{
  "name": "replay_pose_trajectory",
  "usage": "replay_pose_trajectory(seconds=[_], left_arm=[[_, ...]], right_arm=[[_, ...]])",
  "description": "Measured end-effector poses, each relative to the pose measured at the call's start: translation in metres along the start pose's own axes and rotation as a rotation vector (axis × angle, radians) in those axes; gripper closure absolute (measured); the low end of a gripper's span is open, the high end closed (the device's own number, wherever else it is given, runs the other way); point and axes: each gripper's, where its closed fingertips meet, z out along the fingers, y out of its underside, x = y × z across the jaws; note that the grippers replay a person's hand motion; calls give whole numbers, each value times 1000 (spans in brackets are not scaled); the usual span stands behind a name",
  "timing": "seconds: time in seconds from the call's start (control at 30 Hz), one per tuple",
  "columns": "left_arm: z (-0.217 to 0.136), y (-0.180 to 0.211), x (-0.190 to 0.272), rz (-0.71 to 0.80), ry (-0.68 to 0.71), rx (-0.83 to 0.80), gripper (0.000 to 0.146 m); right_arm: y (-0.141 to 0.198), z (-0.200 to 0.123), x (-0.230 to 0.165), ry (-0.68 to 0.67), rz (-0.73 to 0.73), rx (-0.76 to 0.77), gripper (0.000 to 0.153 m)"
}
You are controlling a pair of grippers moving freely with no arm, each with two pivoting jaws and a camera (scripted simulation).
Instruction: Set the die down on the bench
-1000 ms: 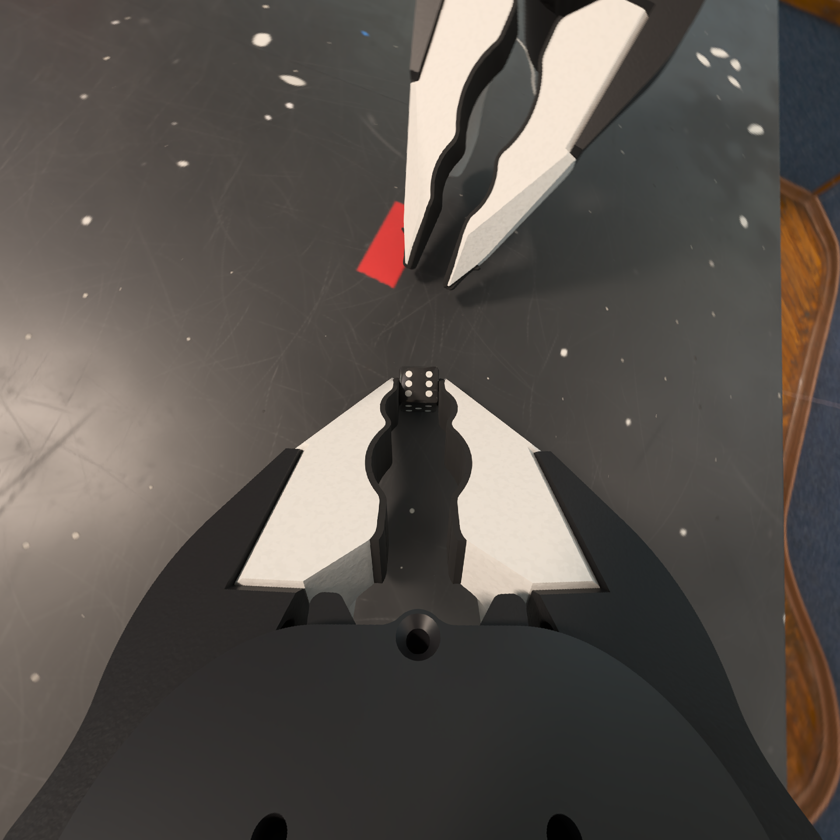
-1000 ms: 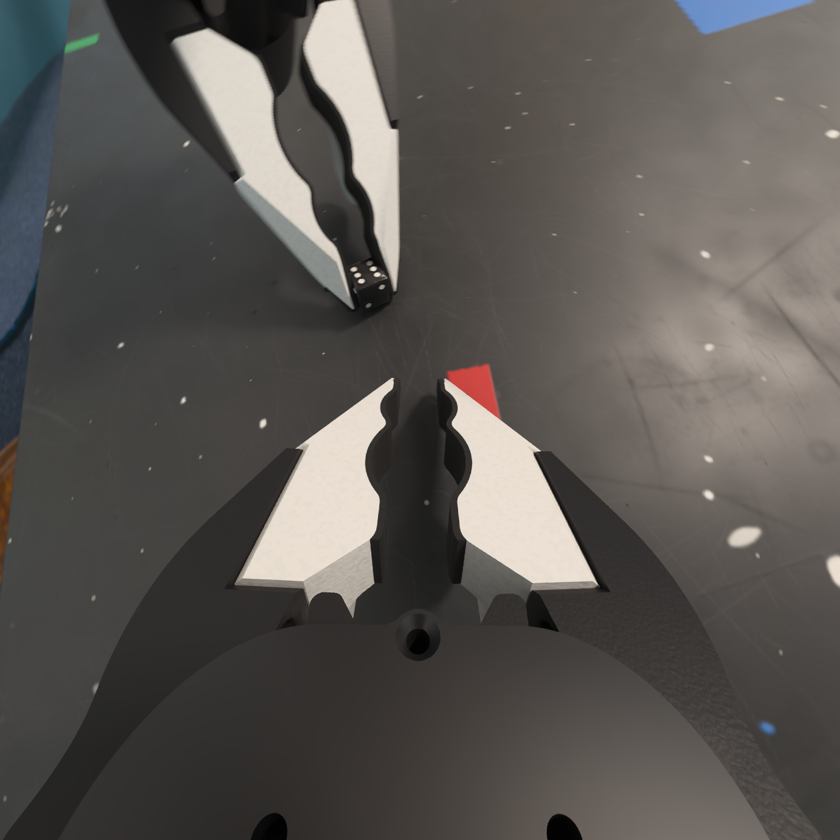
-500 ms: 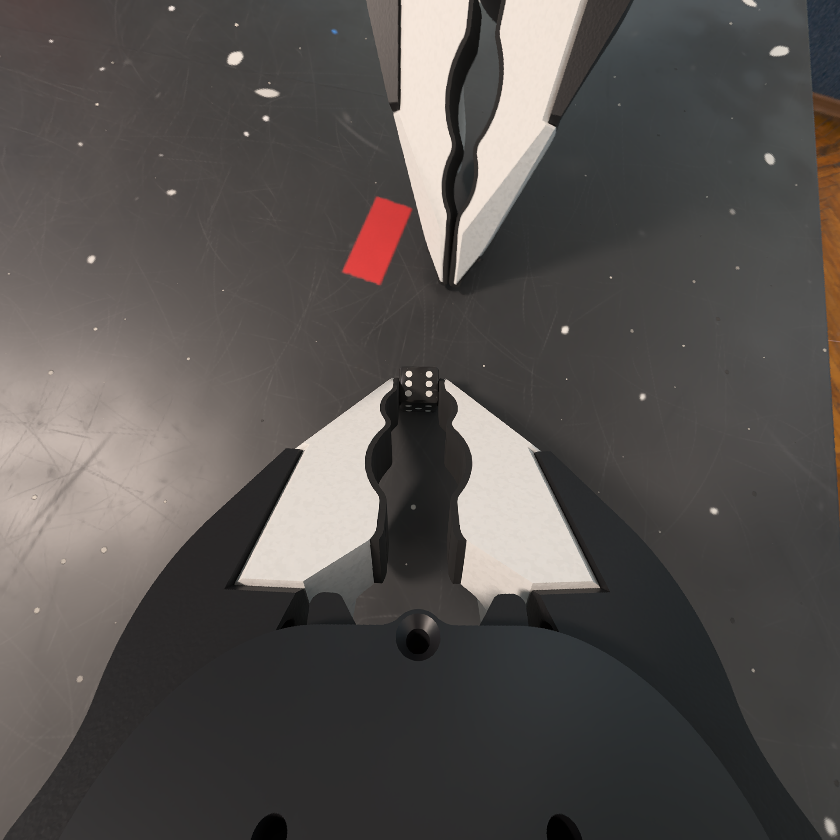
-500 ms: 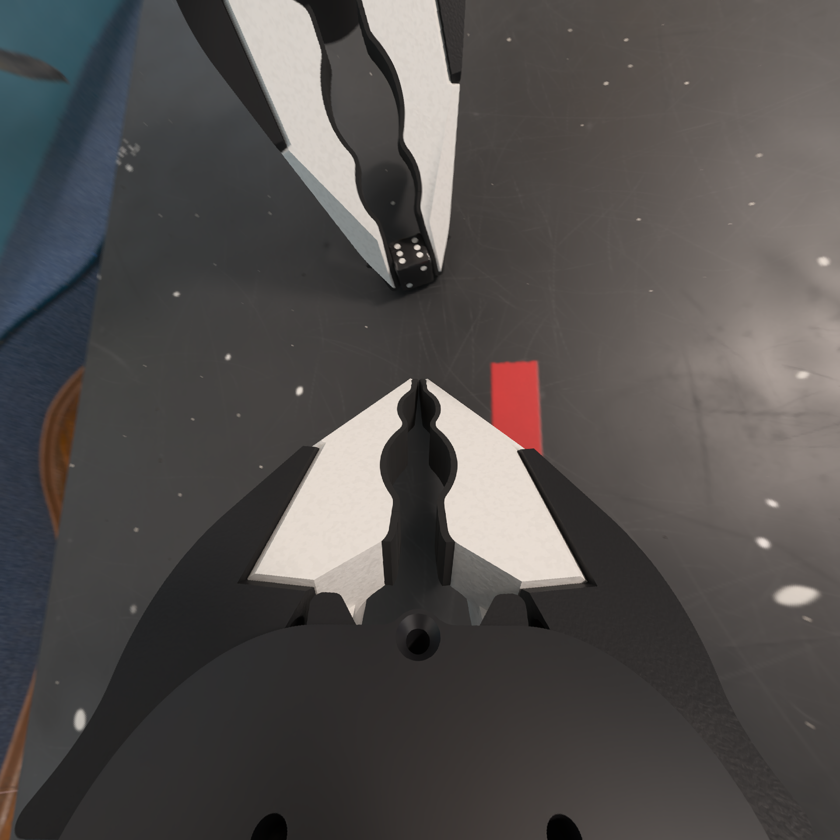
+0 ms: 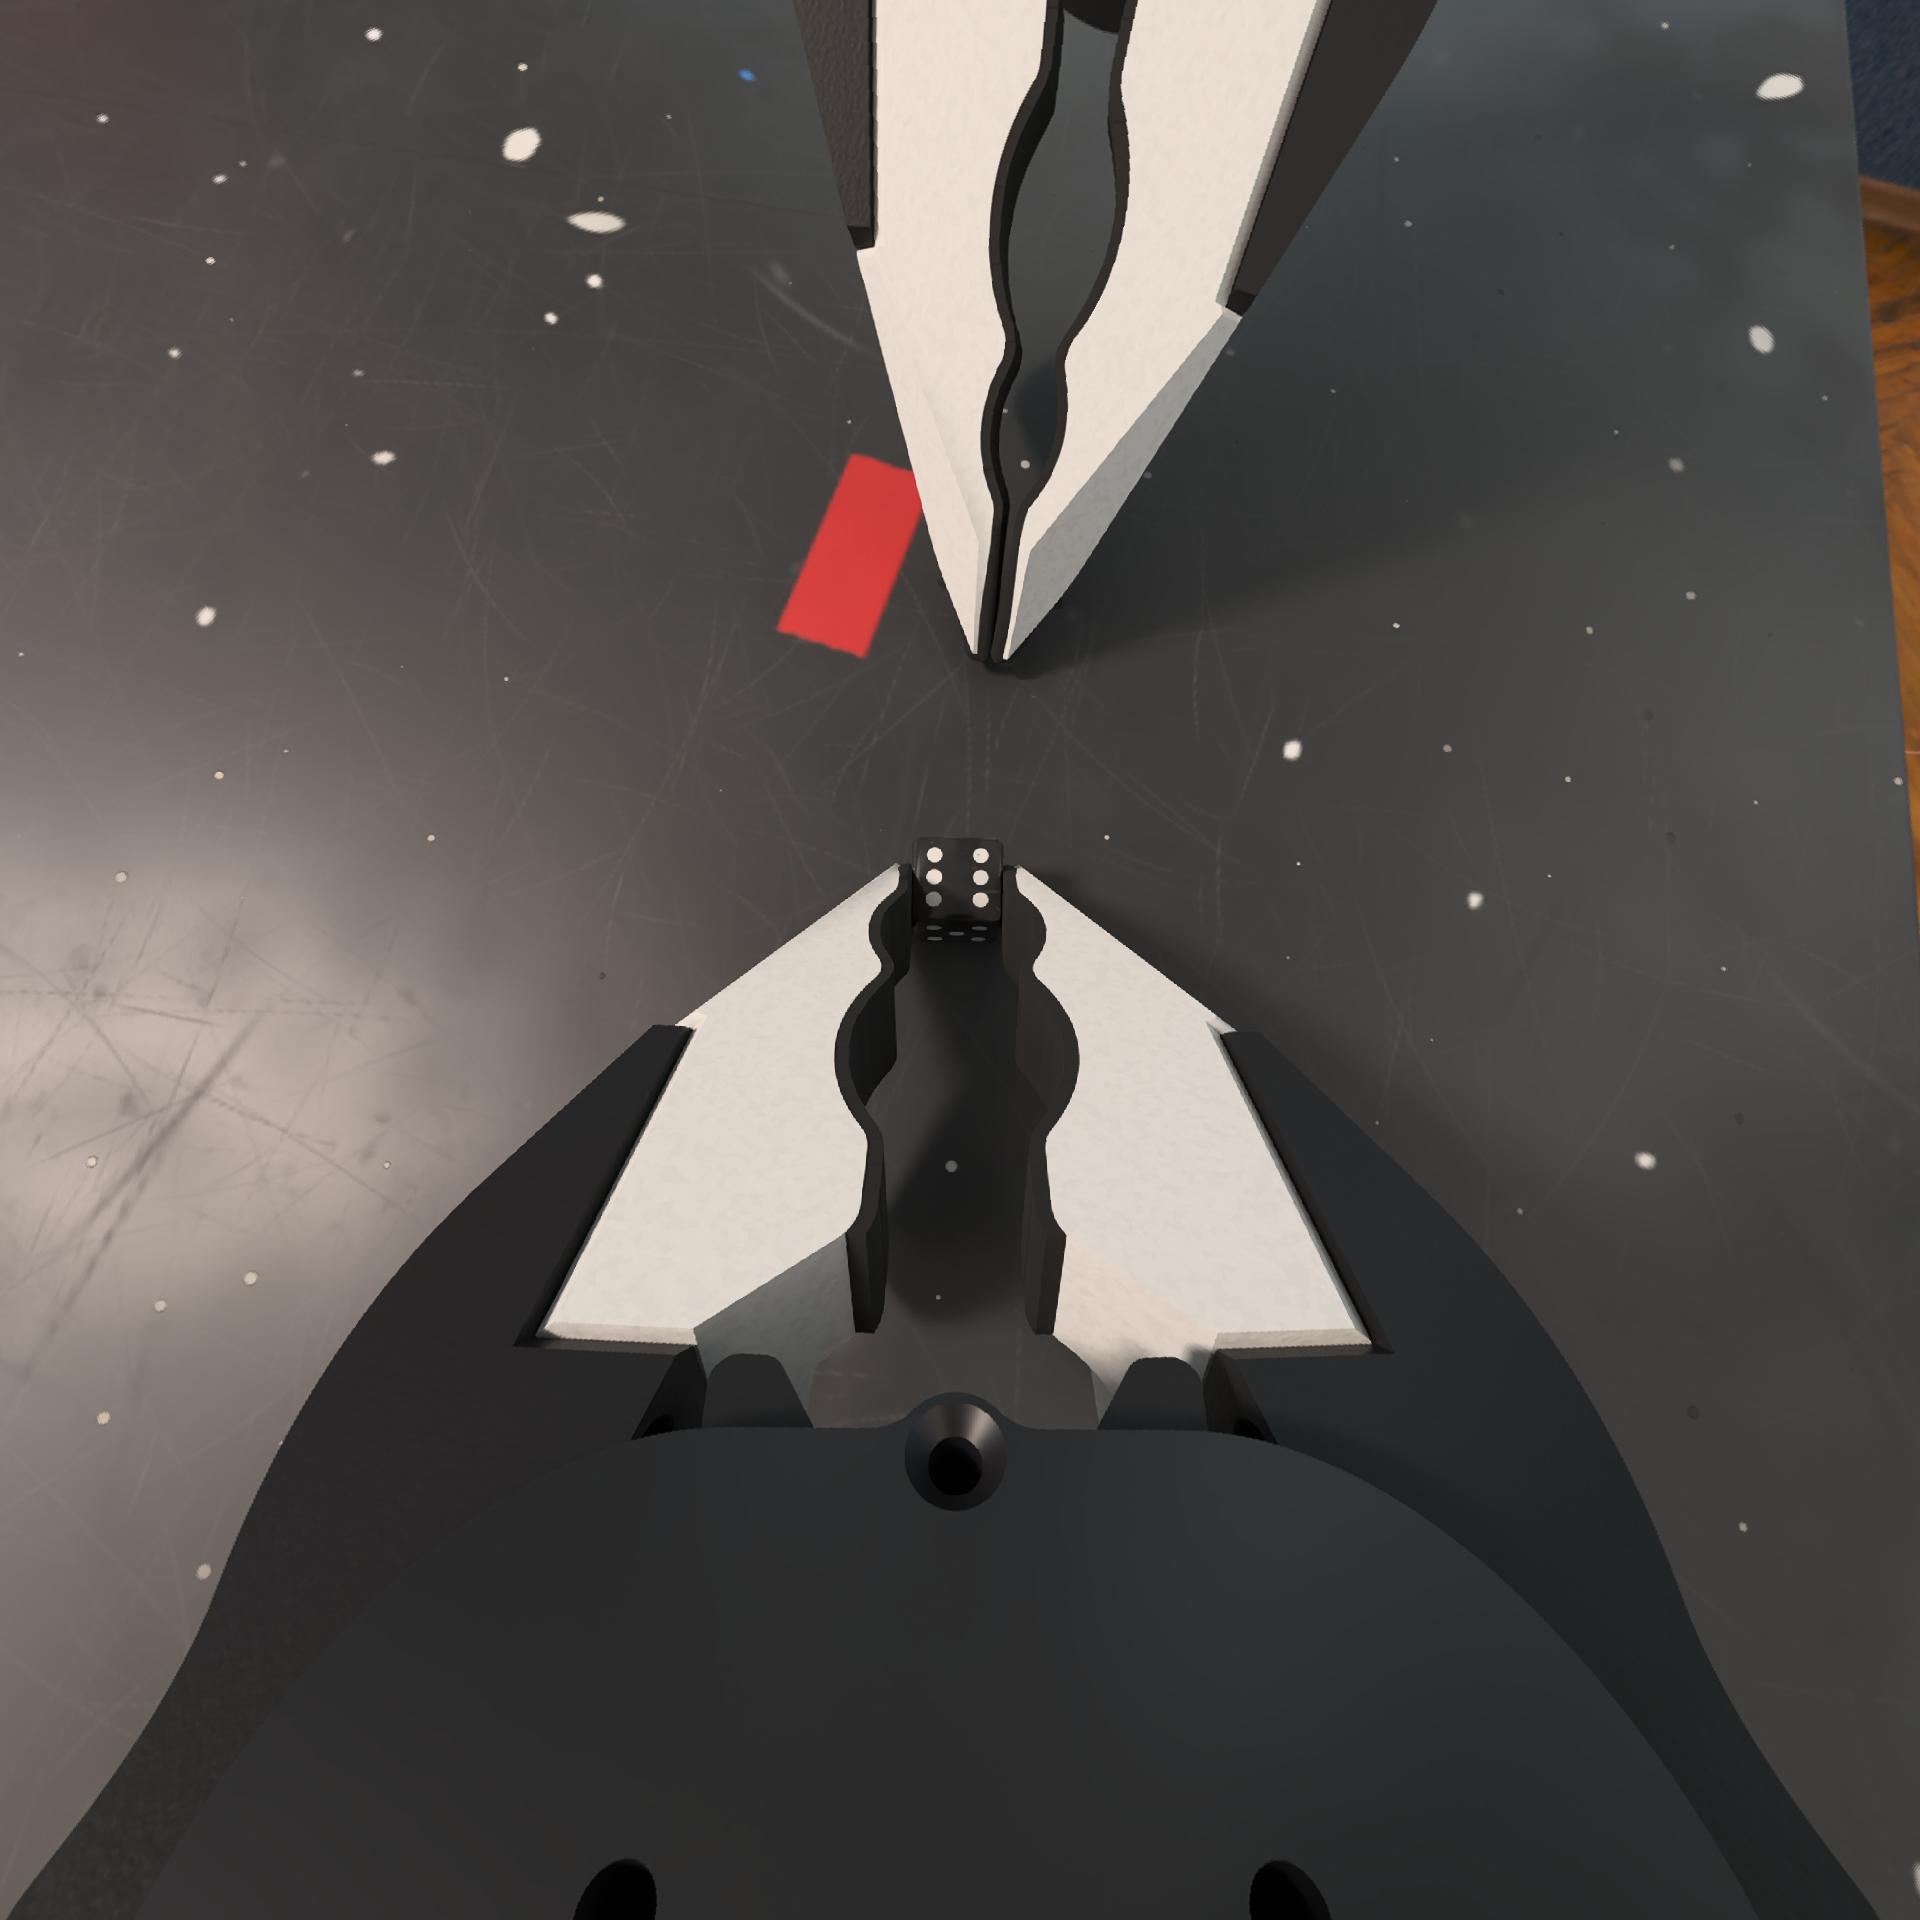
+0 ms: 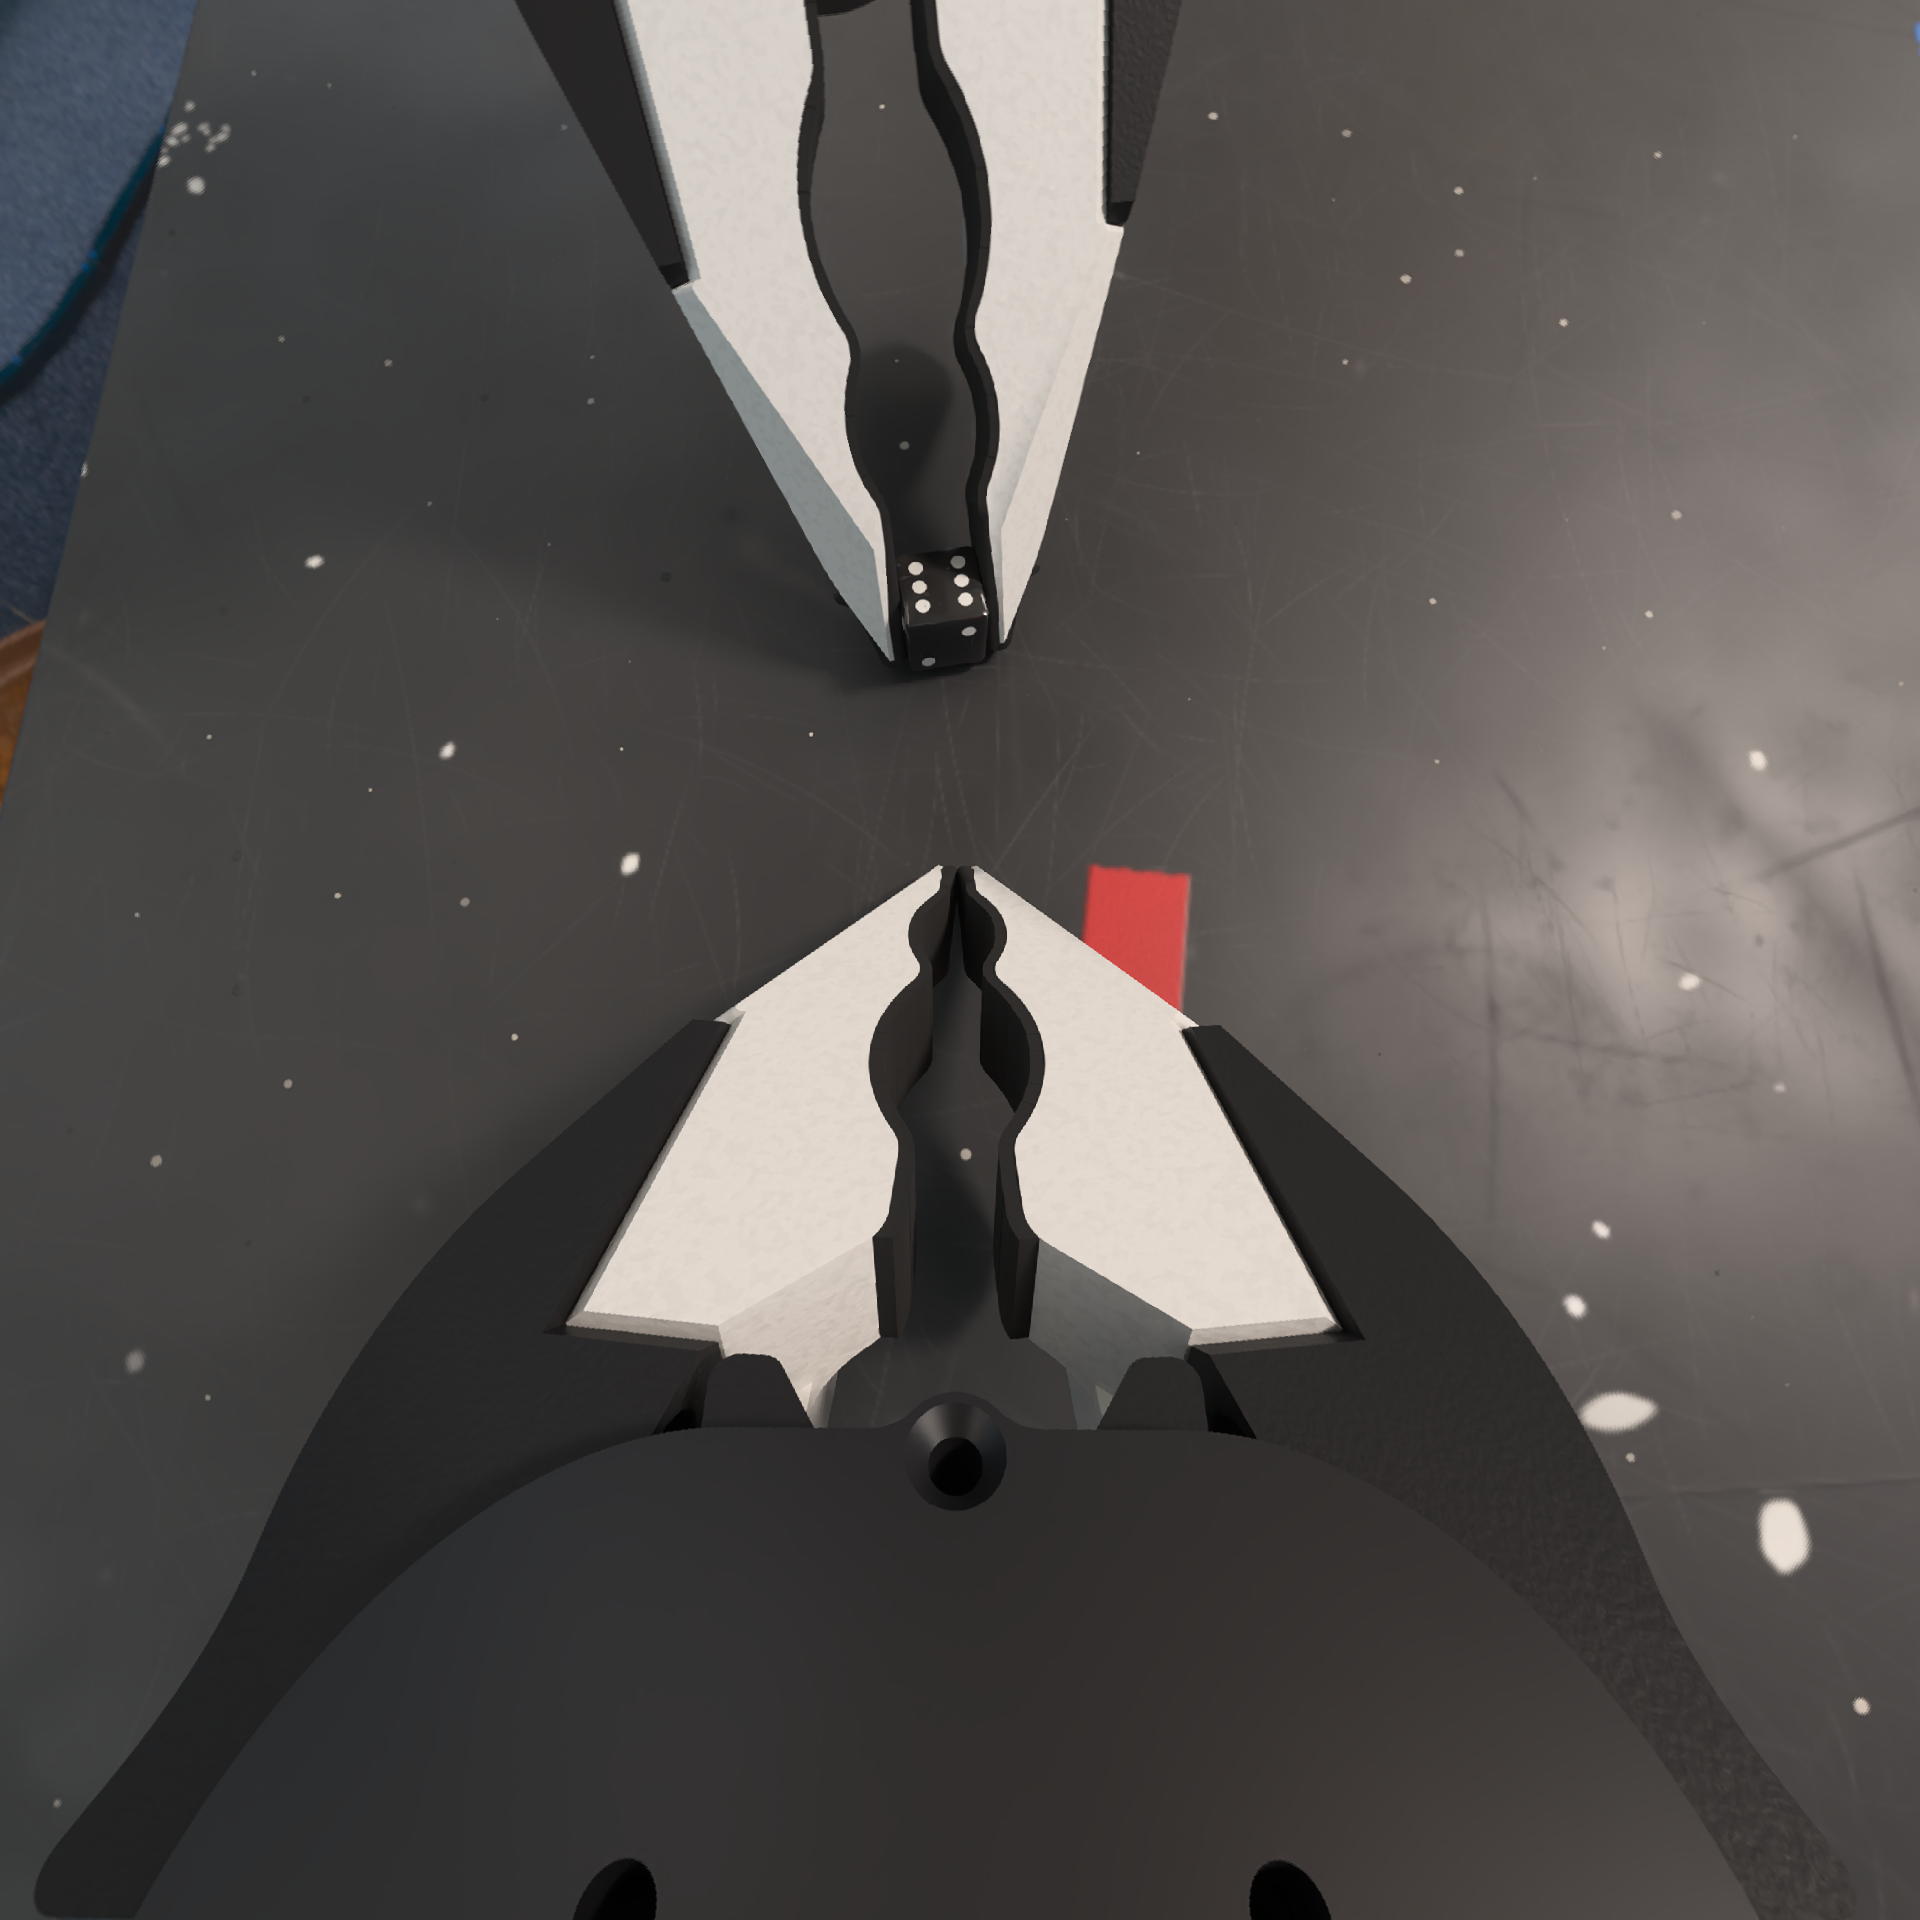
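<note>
A small black die with white pips sits pinched between the tips of my left gripper, low over the dark speckled bench. In the right wrist view the die shows in the left gripper straight ahead, at or just above the bench surface. My right gripper is shut and empty, tips together. It faces the left gripper tip to tip, and in the left wrist view it hangs just beyond the die.
A red tape strip lies flat on the bench beside the right gripper's tips; it also shows in the right wrist view. The bench edge and wooden floor run along the right. Blue floor lies past the opposite edge.
My right gripper closed from open to shut and swung to face the left gripper squarely. The left gripper kept its hold on the die.
</note>
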Motion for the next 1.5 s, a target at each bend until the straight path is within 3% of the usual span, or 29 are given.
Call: replay_pose_trajectory(seconds=[0.4, 1.0, 1.07, 1.13, 1.17, 1.27, 1.33, 1.43, 1.5], left_arm=[[0, 0, 0, -2, -1, -3, 130], [-1, -1, -9, -13, -82, 5, 130], [0, -2, -9, -28, -68, 9, 130], [-1, -1, -1, -20, 34, 5, 130], [-1, -1, 2, 10, 71, 5, 130], [0, -2, 3, 171, 81, 4, 130], [2, -4, -1, 216, 95, 2, 130], [3, -6, -12, 216, 85, 6, 128], [2, -6, -16, 196, 72, 3, 120]], right_arm=[[-2, 1, 0, -33, -6, -9, 153], [-4, 3, 1, 22, 51, 29, 153], [-4, 3, 0, 3, 57, 31, 153], [-2, 1, -5, -58, 22, 26, 152], [-2, -1, -5, -78, 6, 29, 151], [-10, -5, -5, -79, -55, 82, 124], [-10, -3, -10, -120, -80, 70, 116], [-6, 4, -15, -132, -100, 14, 136], [-7, 6, -17, -122, -89, 6, 148]])
